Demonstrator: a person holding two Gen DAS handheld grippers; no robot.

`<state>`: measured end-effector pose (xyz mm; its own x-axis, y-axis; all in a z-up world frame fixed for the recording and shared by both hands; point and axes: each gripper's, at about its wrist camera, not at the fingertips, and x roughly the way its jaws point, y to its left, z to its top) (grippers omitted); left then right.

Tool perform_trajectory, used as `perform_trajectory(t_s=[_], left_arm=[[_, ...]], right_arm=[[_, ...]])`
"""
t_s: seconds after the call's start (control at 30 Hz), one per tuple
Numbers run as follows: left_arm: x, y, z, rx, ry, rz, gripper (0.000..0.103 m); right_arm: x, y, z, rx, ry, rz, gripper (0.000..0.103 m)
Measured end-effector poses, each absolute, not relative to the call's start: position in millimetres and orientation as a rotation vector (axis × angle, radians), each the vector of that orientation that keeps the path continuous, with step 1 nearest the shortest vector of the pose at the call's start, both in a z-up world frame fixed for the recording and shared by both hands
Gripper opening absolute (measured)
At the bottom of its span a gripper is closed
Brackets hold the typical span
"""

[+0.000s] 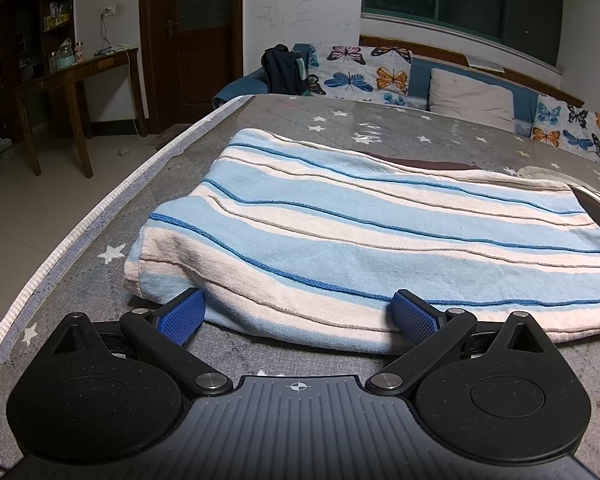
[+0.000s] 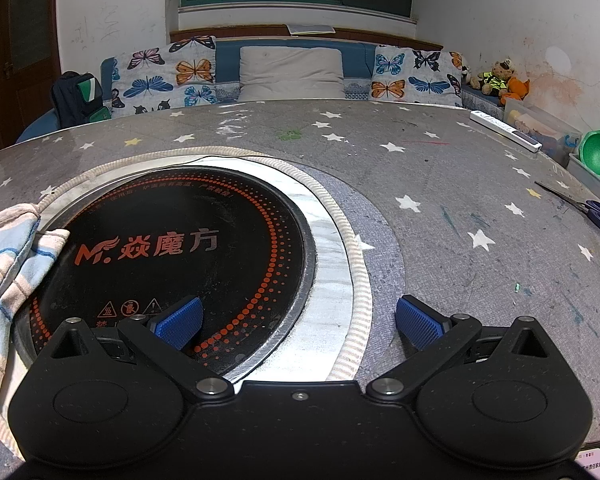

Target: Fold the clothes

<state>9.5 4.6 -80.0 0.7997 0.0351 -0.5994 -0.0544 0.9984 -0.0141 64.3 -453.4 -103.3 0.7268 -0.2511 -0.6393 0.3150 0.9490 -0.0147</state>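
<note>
Blue ribbed pads of the left gripper (image 1: 296, 316) stand spread wide, touching the near hem of the folded blue-and-cream striped knit cloth (image 1: 340, 232), which lies by the left edge of the grey star-print table cover (image 1: 80, 280). Best to pinch both soft layers together. Right gripper (image 2: 298, 322) hovers agape, empty, over the glossy black round cooktop (image 2: 180, 248).
</note>
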Motion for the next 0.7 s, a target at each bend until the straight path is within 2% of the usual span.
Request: perform_trajectory(t_s=[0.7], left_arm=[[10.2, 3.3, -80.3, -0.031, 0.642, 0.048, 0.101]], right_arm=[[64.2, -453.4, -103.3, 0.097, 0.69, -0.312, 0.103]])
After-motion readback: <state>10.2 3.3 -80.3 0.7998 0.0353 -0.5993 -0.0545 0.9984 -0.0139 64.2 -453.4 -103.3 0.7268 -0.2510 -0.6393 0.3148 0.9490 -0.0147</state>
